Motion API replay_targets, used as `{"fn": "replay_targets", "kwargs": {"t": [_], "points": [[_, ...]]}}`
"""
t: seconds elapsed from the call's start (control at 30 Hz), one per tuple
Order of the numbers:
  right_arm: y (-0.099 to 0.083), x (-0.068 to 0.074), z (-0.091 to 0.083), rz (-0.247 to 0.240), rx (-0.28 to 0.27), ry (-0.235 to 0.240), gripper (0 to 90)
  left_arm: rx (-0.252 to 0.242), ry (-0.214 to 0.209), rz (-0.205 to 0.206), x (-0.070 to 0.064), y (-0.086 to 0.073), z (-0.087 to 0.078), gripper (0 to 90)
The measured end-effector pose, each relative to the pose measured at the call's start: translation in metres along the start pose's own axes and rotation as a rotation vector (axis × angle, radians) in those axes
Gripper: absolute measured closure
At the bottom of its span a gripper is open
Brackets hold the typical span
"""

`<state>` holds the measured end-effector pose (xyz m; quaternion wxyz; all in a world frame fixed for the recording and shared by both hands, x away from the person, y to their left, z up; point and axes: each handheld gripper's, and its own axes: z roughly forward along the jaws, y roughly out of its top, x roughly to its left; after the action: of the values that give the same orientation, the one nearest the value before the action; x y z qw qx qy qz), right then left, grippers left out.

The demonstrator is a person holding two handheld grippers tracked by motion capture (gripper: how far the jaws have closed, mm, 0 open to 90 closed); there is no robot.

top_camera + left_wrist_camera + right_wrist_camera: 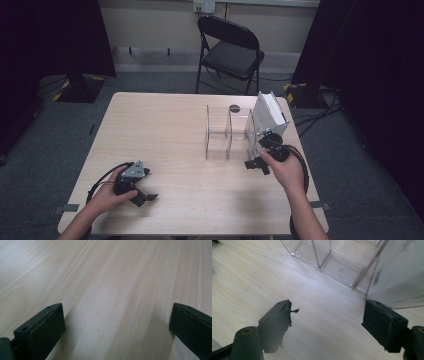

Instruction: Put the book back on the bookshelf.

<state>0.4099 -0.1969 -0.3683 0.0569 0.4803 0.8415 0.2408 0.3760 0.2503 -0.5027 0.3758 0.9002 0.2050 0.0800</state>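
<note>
The white box (270,116) leans in the rightmost bay of the clear divider rack (227,134) on the counter (170,125). The right tongs (259,150) sit just beside it, jaws apart (nothing between them). The left tongs (141,189) rest gaping near the counter's front-left.

Dim high view; soft overhead light; tool close-ups perhaps slightly blurred.

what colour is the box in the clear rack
White, with some small dark print on its side; the box leans in the rack's right end, clearest in the high view.
</note>
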Motion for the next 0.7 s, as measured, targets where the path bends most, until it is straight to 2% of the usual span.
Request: {"fn": "replay_targets", "kwargs": {"t": [0.17, 0.7], "points": [[-0.002, 0.004, 0.006, -0.001, -0.005, 0.024, 21.6, 0.0, 0.0, 0.0, 0.0, 0.0, 0.0, 0.0], [0.0, 0.024, 0.02, -0.065, 0.011, 0.03, 21.6, 0.0, 0.0, 0.0, 0.0, 0.0, 0.0, 0.0]]}}
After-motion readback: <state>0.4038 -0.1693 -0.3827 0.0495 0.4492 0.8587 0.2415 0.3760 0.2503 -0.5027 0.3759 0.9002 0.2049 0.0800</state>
